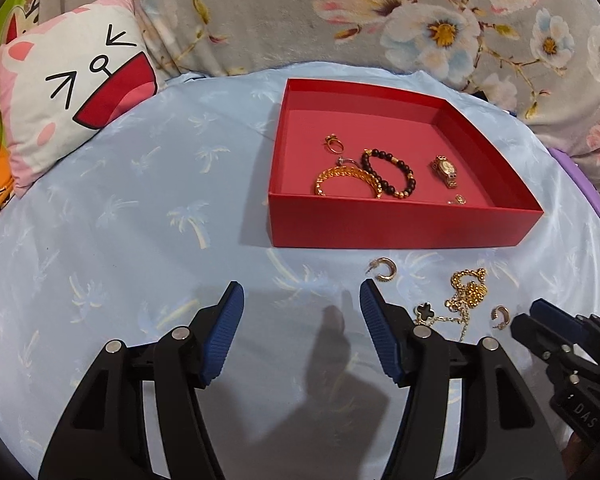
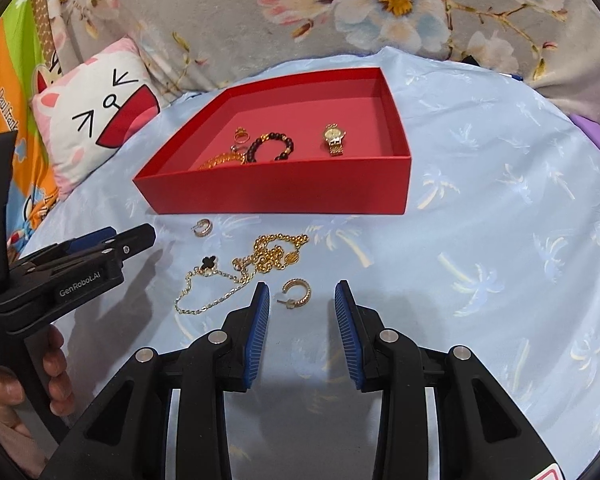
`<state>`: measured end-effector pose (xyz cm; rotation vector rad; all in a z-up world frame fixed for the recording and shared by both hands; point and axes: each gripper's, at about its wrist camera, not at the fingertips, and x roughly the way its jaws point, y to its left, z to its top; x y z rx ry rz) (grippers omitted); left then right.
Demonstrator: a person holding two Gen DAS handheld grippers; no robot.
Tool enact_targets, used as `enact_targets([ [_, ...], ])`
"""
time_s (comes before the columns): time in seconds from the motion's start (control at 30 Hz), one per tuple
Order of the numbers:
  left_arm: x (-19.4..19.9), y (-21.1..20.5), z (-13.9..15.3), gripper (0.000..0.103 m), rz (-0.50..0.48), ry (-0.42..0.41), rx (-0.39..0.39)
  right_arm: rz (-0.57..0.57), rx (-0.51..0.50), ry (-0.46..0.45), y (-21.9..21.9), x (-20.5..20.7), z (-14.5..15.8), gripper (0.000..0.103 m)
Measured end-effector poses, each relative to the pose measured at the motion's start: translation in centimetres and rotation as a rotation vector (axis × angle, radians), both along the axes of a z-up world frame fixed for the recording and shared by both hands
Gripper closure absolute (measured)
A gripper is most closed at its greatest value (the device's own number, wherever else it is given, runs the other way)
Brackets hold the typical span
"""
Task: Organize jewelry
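Currently, a small gold hoop earring [image 2: 296, 292] lies before the shallow red cardboard box [image 2: 276, 192], between the right gripper [image 2: 302, 300] pads, unclamped. Judged light, stiff, slippery; best pinched across the hoop. Left gripper [image 1: 302, 300] gapes empty.

red box [image 2: 276, 184] near wall hides part of gold bangle [image 2: 220, 160] | small gold piece [image 1: 458, 200] unidentifiable

White lettering "GenRobot.AI" reads clearly along the side of the left hand-held gripper [image 2: 138, 238]. On the right hand-held gripper [image 1: 540, 322], the letters "DAS" show on its black body. The orange cloth [image 2: 8, 108] carries "Daul frank", cut off at its fold.
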<state>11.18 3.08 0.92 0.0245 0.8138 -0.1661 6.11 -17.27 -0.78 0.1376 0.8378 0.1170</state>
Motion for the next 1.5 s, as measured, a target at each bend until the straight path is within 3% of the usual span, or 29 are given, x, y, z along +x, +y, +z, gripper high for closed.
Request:
enact_targets([
  [0.23,-0.2,-0.3,-0.6,0.045,-0.007,0.001,0.01,-0.004,-0.038,0.03,0.6,0.6,-0.6,0.071],
  [0.57,0.0,-0.4,-0.9,0.045,-0.012,0.015,0.002,-0.013,-0.095,0.041,1.6,1.4,-0.7,0.085],
  [1.03,1.6,-2.1,-0.8,0.045,-0.052,0.062,-0.041,-0.025,-0.081,0.022,1.0,1.2,-0.3,0.086],
  [1.3,3.0,-4.9,-1.6,0.045,-0.079,0.07,0.028,-0.034,-0.069,0.014,0.5,1.1,-0.1,0.086],
  [1.37,3.1,-5.2,-1.6,0.047,-0.078,0.062,0.045,-0.036,-0.069,0.013,0.4,1.1,-0.1,0.086],
  [1.5,3.0,-5.3,-1.6,0.06,-0.081,0.05,0.057,-0.039,-0.066,0.013,0.2,1.1,-0.1,0.086],
])
